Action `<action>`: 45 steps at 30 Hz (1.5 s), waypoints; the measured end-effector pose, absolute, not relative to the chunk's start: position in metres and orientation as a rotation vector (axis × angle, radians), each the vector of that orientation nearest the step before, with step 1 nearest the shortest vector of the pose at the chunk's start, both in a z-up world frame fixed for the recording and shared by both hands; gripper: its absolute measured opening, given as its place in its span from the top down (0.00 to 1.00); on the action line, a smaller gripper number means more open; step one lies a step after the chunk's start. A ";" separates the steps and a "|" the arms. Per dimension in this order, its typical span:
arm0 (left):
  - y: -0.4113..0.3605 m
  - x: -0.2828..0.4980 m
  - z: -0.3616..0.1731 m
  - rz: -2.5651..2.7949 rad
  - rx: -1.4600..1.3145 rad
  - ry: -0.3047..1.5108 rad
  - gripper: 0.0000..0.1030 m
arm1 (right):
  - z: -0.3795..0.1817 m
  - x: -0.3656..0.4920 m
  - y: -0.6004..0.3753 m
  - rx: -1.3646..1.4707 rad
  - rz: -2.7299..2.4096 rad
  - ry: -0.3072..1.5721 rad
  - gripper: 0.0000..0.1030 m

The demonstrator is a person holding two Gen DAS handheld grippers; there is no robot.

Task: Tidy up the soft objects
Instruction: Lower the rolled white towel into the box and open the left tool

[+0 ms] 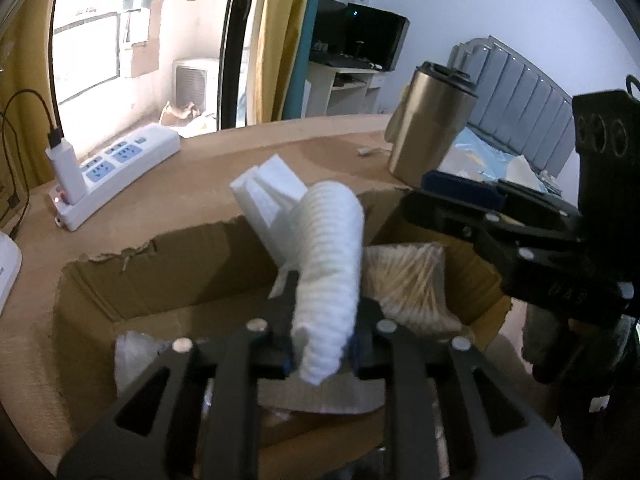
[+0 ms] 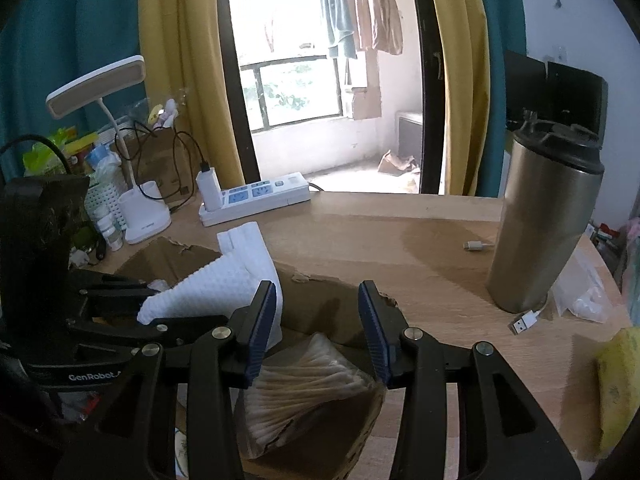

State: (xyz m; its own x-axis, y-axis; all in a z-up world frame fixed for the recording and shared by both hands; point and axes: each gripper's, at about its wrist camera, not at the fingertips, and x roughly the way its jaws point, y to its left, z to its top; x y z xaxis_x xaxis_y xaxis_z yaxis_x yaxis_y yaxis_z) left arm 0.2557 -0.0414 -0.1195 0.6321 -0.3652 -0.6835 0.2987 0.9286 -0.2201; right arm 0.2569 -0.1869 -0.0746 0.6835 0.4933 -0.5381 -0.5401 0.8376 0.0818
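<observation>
**White cloth held over the open box**

A wooden table fills the middle of both views. At lower centre a torn cardboard box is seen, open-topped, with a bag of cotton swabs inside. A steel tumbler stands at the right, a power strip at upper left. A textured white cloth (folded, ribbed) is clamped by the left gripper above the box. The right gripper is held wide, nothing between its jaws.
</observation>
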 end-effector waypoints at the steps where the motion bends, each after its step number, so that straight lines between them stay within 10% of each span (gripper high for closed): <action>1: -0.042 0.256 -0.120 -0.379 -0.088 0.805 0.75 | -0.075 0.257 -0.187 -0.085 0.583 0.577 0.56; 6: -0.044 0.256 -0.122 -0.371 -0.073 0.821 0.72 | -0.076 0.258 -0.190 -0.074 0.591 0.569 0.56; 12: -0.043 0.248 -0.112 -0.364 -0.091 0.787 0.38 | -0.072 0.255 -0.190 -0.078 0.586 0.558 0.56; 45: 0.012 0.140 -0.058 -0.271 -0.167 0.595 0.34 | -0.017 0.151 -0.157 -0.163 0.579 0.472 0.55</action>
State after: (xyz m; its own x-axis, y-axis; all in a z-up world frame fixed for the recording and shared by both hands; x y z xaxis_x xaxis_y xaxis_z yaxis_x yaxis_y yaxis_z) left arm 0.1397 0.0118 -0.0578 0.7941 -0.2990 -0.5291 0.2031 0.9511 -0.2327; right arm 0.1505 -0.1575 -0.0174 0.7346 0.4872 -0.4722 -0.5607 0.8279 -0.0180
